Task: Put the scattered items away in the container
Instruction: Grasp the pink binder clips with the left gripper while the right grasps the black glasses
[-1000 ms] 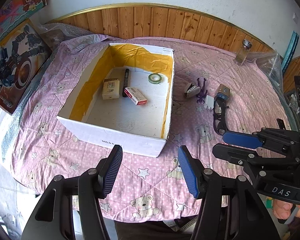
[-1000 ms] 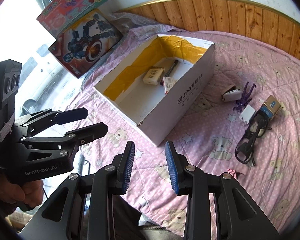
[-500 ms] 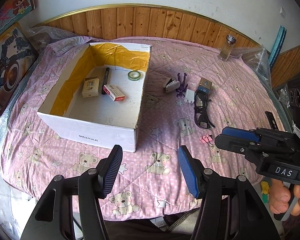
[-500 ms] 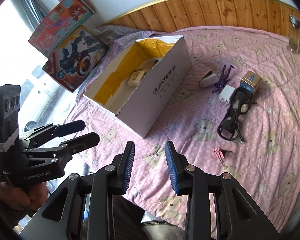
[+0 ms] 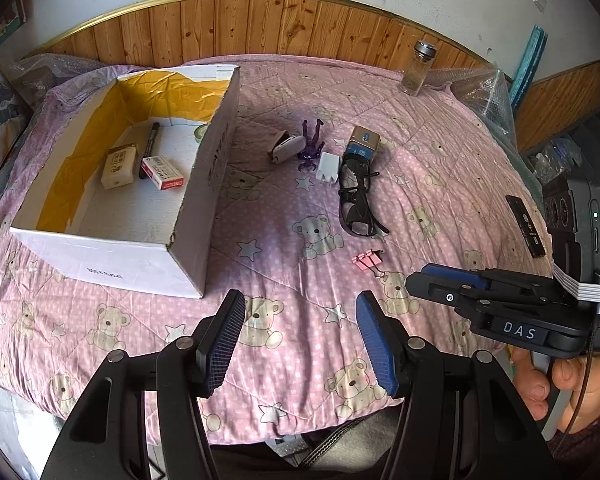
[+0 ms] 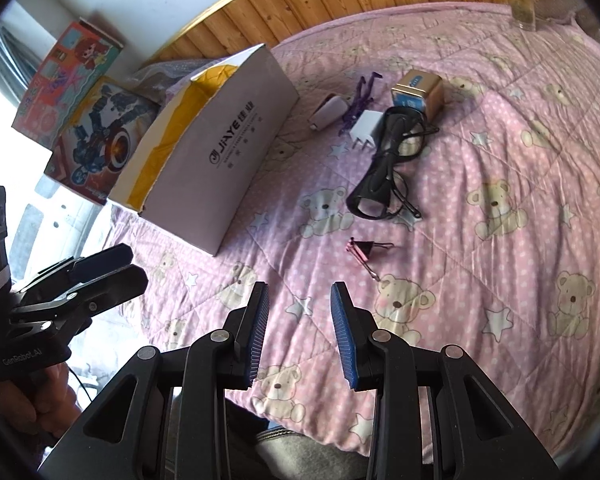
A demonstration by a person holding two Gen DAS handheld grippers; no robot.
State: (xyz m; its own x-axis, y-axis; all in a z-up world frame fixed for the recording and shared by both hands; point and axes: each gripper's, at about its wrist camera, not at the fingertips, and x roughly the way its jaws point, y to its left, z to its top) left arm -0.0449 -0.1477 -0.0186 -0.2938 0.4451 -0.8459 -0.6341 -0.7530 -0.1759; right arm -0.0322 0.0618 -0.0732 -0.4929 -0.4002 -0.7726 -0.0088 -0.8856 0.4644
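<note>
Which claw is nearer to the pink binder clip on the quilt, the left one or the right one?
Right. The right claw hangs open just short of the pink binder clip, which lies ahead, slightly to its right. The left claw, also open, sits farther back, toward the white box.

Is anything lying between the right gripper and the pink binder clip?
Nothing visible does. The right gripper is open and empty, and only bare quilt shows between its fingertips and the binder clip. The glasses lie beyond the clip, not in the path.
</note>
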